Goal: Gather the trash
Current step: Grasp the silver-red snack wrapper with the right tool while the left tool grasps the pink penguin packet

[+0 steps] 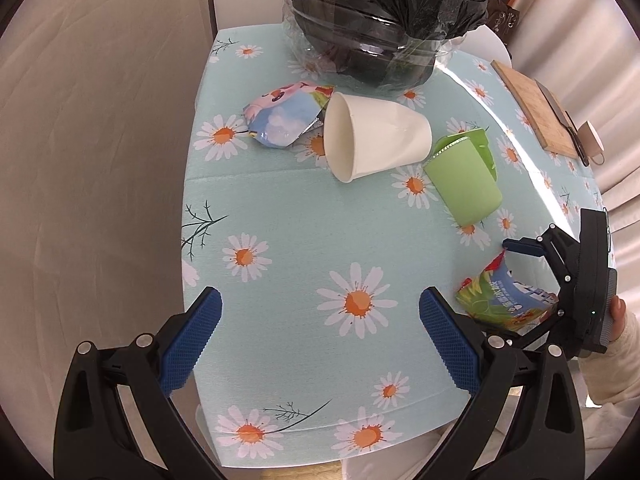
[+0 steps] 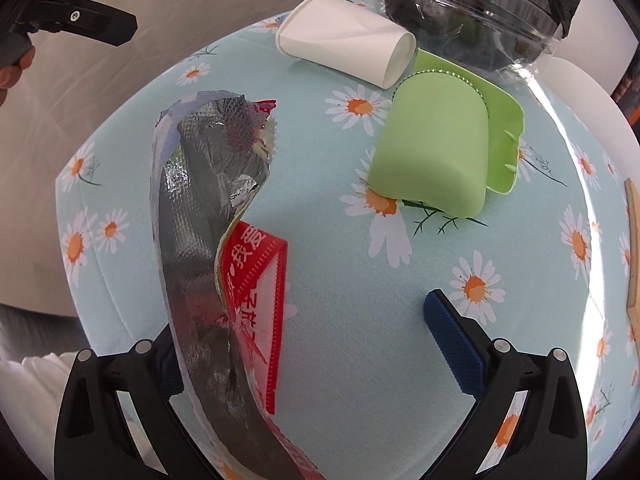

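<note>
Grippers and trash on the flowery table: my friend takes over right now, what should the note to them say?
Left gripper: open, empty, over bare tablecloth.
Right gripper: open, around the torn wrapper, not closed on it.
On the table, not yet binned: white cup on its side, green cup on its side, pink-blue wrapper.
Bin with black bag at the far edge.
Left: grip the torn wrapper, bin it, then the rest.

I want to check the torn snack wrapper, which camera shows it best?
The right wrist view: the torn snack wrapper fills the foreground, foil lining and red seal exposed. The left wrist view shows only its printed outside, small, beside the right gripper.
</note>
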`<state>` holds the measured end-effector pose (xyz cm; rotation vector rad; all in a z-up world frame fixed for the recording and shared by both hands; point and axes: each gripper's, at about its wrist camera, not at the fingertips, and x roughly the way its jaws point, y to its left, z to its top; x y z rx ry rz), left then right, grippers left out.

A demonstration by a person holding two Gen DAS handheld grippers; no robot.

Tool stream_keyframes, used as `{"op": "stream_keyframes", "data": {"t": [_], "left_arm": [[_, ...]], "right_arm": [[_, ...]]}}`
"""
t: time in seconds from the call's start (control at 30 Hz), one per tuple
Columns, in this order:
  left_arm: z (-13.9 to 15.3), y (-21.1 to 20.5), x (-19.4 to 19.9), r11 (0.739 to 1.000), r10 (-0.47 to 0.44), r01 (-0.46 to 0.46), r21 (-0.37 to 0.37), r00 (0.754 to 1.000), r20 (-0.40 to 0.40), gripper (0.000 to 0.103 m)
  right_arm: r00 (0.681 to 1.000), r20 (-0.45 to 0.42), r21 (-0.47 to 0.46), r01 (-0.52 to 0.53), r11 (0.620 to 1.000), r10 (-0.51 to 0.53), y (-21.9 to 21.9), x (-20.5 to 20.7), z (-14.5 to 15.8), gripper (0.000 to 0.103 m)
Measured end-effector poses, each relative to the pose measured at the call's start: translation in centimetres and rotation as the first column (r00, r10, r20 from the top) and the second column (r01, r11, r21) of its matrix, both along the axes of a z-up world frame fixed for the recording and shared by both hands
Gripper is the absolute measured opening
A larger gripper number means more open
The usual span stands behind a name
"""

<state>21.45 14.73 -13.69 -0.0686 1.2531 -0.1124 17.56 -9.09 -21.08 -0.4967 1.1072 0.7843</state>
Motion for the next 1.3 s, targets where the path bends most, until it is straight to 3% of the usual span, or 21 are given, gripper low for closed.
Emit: {"op": "stream_keyframes", "data": {"t": [0.3, 0.37, 0.4, 0.43, 0.47, 0.5, 0.53, 0.6, 0.77, 1.07, 1.2, 1.3], "left_arm": [[-1.3, 1.8, 3.0, 0.995, -0.096, 0.096, 0.0, 0.995, -0.023, 0.097], [-1.8, 2.2, 4.2, 0.989, -0.147, 0.147, -0.008, 0.989, -0.034, 0.097], [-2.1, 2.3, 4.9, 0.985, -0.172, 0.171, -0.017, 0.984, -0.038, 0.097], [-2.3, 2.4, 5.6, 0.981, -0.194, 0.193, -0.03, 0.98, -0.04, 0.097], [-2.5, 2.6, 6.3, 0.977, -0.21, 0.208, -0.043, 0.977, -0.04, 0.097], [-2.7, 2.7, 7.1, 0.975, -0.218, 0.216, -0.055, 0.975, -0.039, 0.097], [-3.0, 2.9, 7.8, 0.973, -0.224, 0.221, -0.07, 0.974, -0.044, 0.097], [-3.5, 3.3, 9.4, 0.968, -0.241, 0.235, -0.093, 0.969, -0.055, 0.097], [-4.8, 3.0, 13.0, 0.936, -0.349, 0.345, -0.068, 0.934, -0.071, 0.097], [-6.7, 0.9, 17.2, 0.863, -0.505, 0.502, -0.064, 0.862, -0.053, 0.097], [-8.2, -0.6, 17.9, 0.838, -0.543, 0.544, 0.032, 0.839, -0.042, 0.097], [-8.5, -1.5, 17.2, 0.836, -0.547, 0.541, 0.092, 0.835, 0.059, 0.099]], "right_arm": [[0.997, 0.014, 0.023, 0.081, 0.996, -0.081, -0.8, 0.6, -0.1, 0.096], [0.995, 0.0, 0.039, 0.102, 0.994, -0.102, -0.9, 0.4, 0.4, 0.083], [0.993, -0.015, 0.068, 0.115, 0.991, -0.114, -1.2, 0.4, 0.9, 0.061], [0.989, -0.062, 0.116, 0.137, 0.984, -0.131, -1.5, 0.7, 1.4, 0.053], [0.982, -0.115, 0.169, 0.167, 0.971, -0.149, -2.0, 1.0, 1.7, 0.052], [0.975, -0.147, 0.205, 0.196, 0.959, -0.167, -2.3, 1.2, 1.9, 0.04], [0.968, -0.164, 0.217, 0.223, 0.95, -0.19, -2.5, 1.4, 1.8, 0.026], [0.951, -0.188, 0.213, 0.284, 0.935, -0.246, -2.6, 1.8, 1.5, 0.015], [0.914, -0.221, 0.233, 0.388, 0.891, -0.34, -2.7, 1.8, 1.6, 0.013], [0.856, -0.211, 0.174, 0.508, 0.843, -0.472, -2.5, 1.1, 3.3, 0.012], [0.837, -0.193, 0.173, 0.543, 0.822, -0.513, -3.0, 1.1, 4.8, 0.012], [0.836, -0.181, 0.168, 0.546, 0.821, -0.519, -3.5, 1.0, 5.6, 0.012]]}}
